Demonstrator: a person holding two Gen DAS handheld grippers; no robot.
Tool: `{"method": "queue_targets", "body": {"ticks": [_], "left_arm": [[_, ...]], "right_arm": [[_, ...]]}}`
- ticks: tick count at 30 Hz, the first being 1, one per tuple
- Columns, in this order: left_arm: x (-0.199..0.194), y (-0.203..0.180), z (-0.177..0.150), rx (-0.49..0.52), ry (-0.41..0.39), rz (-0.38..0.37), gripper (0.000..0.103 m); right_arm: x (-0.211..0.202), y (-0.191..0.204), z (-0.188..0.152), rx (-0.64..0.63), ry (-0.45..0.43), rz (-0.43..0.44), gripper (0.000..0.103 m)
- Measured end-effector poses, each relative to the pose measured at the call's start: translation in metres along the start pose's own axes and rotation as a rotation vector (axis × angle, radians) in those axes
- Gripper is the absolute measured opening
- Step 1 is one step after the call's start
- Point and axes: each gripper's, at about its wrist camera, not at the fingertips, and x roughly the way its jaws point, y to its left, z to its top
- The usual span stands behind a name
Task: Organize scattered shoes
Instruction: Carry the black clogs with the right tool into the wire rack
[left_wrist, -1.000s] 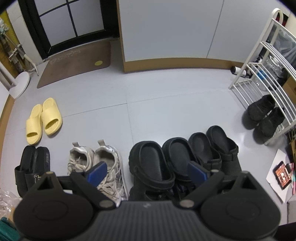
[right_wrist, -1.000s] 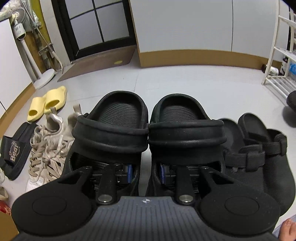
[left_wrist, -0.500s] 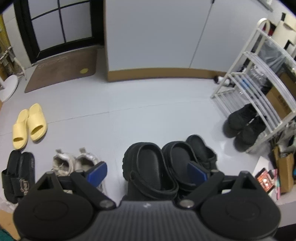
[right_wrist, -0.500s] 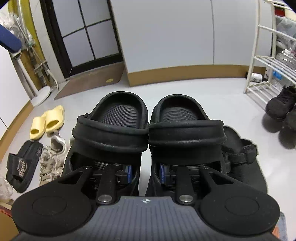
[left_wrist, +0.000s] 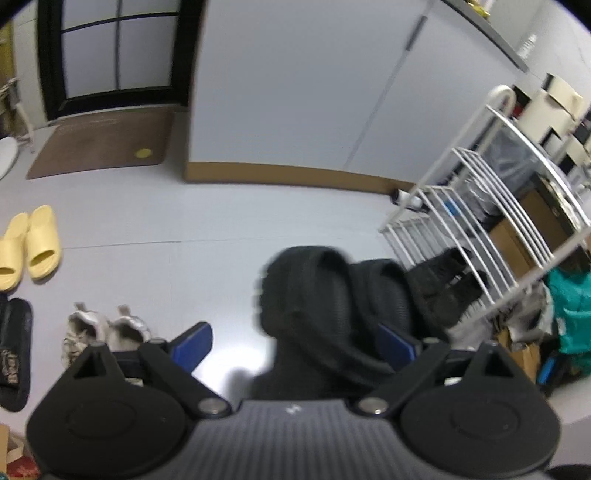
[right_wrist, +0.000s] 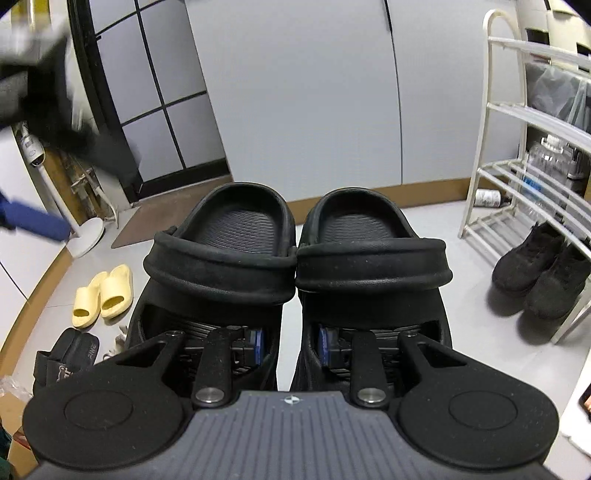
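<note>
Already the pair of black clogs (right_wrist: 295, 266) is off the floor: the right gripper (right_wrist: 291, 341) has one finger pushed inside each clog and squeezes their two inner walls together between narrowly spaced jaws, so both shoes hang side by side in the air, heels forward, facing the white shoe rack (right_wrist: 524, 206). From the left wrist view the same clogs (left_wrist: 332, 295) appear blurred, in front of the rack (left_wrist: 491, 221). The left gripper (left_wrist: 293, 345) stands wide open and has hold of nothing; its blue pads (left_wrist: 192, 345) are bare. By the look of things the task is partway through: the clogs are in transit, probably toward the rack, and nothing yet shows on its upper tiers but stored oddments. Counted, the shoes in sight come to five pairs: one pair of black clogs in the grip, one pair of black sneakers (right_wrist: 539, 269) on the floor under the rack's lowest tier, one pair of yellow slides (left_wrist: 29, 251), one pair of beige sneakers (left_wrist: 103, 328) and one pair of black slides (left_wrist: 14, 350), the last three set neatly by pairs across the floor on the left. One brown doormat (left_wrist: 103, 147) lies before the dark-framed door. What is left, it seems, is placing the clogs and perhaps the three floor pairs.
</note>
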Motion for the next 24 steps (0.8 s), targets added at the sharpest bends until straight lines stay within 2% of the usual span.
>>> {"method": "queue_targets", "body": {"ticks": [4, 11, 15, 18, 24], "left_arm": [[0.002, 0.002, -0.003, 0.003, 0.011, 0.016, 0.096], [-0.005, 0.000, -0.010, 0.002, 0.004, -0.010, 0.096], [-0.007, -0.001, -0.013, -0.003, -0.005, -0.015, 0.096], [-0.005, -0.004, -0.014, -0.001, -0.002, -0.006, 0.096], [0.000, -0.011, -0.015, 0.012, 0.000, 0.005, 0.096]], "right_arm": [[-0.010, -0.013, 0.015, 0.007, 0.011, 0.002, 0.030], [-0.017, -0.051, 0.057, 0.072, 0.059, -0.008, 0.030], [-0.017, -0.077, 0.089, 0.057, 0.061, -0.048, 0.030], [-0.015, -0.092, 0.105, 0.006, 0.028, -0.100, 0.030], [0.008, -0.145, 0.115, 0.148, 0.027, -0.173, 0.029]]}}
